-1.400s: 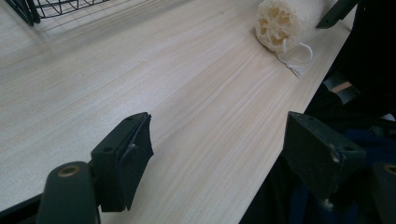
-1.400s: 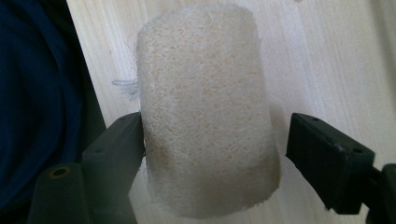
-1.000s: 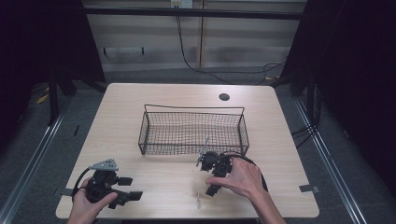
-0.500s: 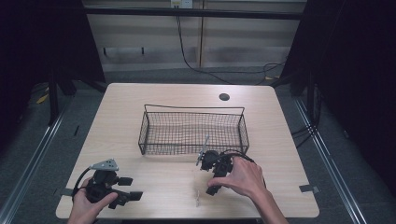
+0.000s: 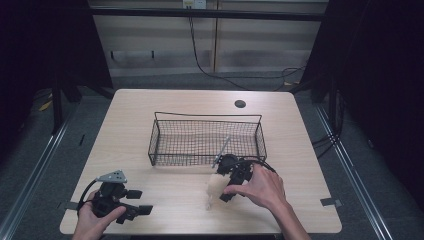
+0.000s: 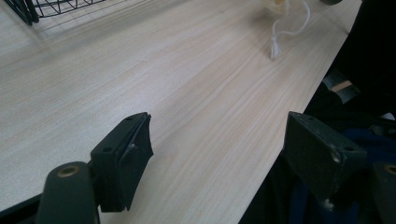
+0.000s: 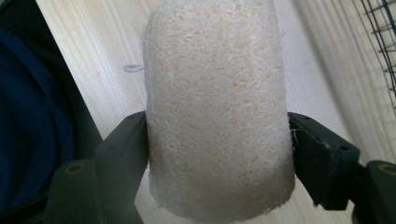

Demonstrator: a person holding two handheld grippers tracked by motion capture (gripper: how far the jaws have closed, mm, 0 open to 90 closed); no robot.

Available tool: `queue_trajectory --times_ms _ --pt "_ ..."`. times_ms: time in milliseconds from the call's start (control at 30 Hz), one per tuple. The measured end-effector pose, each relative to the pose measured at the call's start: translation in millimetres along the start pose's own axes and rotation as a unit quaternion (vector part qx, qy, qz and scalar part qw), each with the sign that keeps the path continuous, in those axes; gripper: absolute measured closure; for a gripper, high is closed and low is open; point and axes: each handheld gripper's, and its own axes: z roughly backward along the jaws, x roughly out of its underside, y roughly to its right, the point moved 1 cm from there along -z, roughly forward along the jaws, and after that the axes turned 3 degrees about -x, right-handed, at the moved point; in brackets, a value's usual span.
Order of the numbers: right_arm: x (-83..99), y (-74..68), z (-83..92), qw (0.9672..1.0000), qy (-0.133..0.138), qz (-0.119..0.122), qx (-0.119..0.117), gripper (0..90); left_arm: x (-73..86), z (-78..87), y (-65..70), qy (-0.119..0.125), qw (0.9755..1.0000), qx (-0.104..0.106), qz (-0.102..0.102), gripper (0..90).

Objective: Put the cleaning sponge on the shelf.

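A pale, fibrous loofah sponge [image 7: 215, 93] stands between the jaws of my right gripper [image 7: 217, 140], and both jaws press on its sides. In the high view that gripper [image 5: 226, 186] is near the table's front, just ahead of the wire basket [image 5: 207, 157], with the loofah [image 5: 215, 186] at its left and the loofah's white string [image 5: 209, 202] trailing on the wood. My left gripper [image 5: 140, 201] rests at the front left corner, open, with nothing between its jaws. From the left gripper [image 6: 219, 135] the string [image 6: 279, 35] lies far off near the table edge.
The black wire basket [image 6: 46, 7] sits mid-table with nothing in it. A round cable hole [image 5: 240, 104] is at the back right. The table's front edge [image 6: 299, 102] runs close to both grippers. Bare wood lies between the two hands.
The right hand has shifted only slightly around the loofah. The left gripper has not moved.
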Motion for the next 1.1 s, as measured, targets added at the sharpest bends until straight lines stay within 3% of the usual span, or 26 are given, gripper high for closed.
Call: queue_trajectory --times_ms 267,300,467,600,633,867,1100 --pt "2.8 4.0 10.0 0.9985 0.017 -0.048 -0.021 25.3 0.0 -0.1 0.0 0.0 1.0 0.0 0.0 23.4" --pt "3.4 4.8 12.1 0.9973 0.021 -0.066 -0.025 25.3 0.0 -0.1 0.1 0.0 1.0 0.0 0.0 23.4" --pt "4.7 7.3 15.7 0.9956 0.014 -0.09 -0.023 25.3 0.0 -0.2 0.1 0.0 1.0 0.0 0.0 23.4" --pt "5.2 9.1 16.6 0.9916 0.012 -0.125 -0.028 25.3 0.0 -0.4 0.2 0.0 1.0 0.001 0.001 23.4" --pt "4.6 9.4 18.3 0.9892 0.005 -0.143 -0.033 25.3 -0.1 -0.3 0.2 0.0 1.0 0.001 0.001 23.4" --pt "4.5 12.8 22.9 0.9836 0.004 -0.178 -0.03 25.3 0.0 -0.1 0.1 0.0 1.0 0.0 0.0 23.4" --pt "4.8 16.9 28.1 0.9753 -0.01 -0.218 -0.035 25.4 0.0 -0.4 -0.1 0.0 1.0 0.0 0.001 23.4"
